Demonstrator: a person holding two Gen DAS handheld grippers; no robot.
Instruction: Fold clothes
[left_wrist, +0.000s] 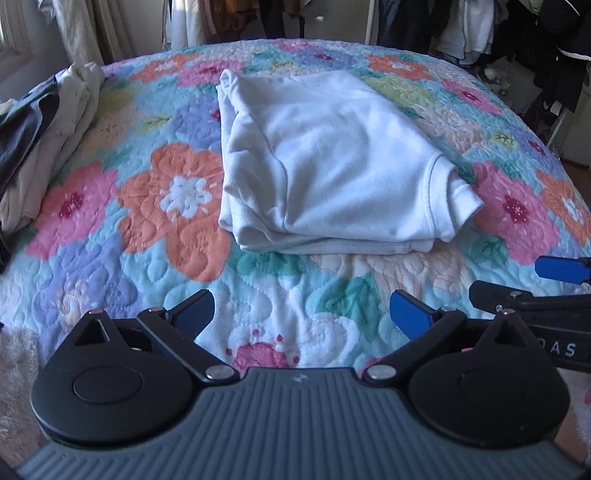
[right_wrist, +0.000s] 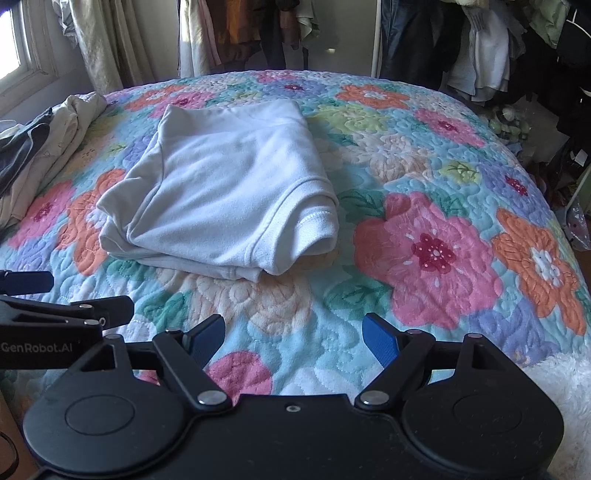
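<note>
White folded shirt (left_wrist: 325, 166) lies mid-frame on the floral quilt (left_wrist: 110, 258), well beyond my left fingers (left_wrist: 301, 314) and right fingers (right_wrist: 293, 339); both pairs spread wide, empty. One shirt.

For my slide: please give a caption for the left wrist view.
Open left tool above floral quilt, facing folded white shirt.
</note>
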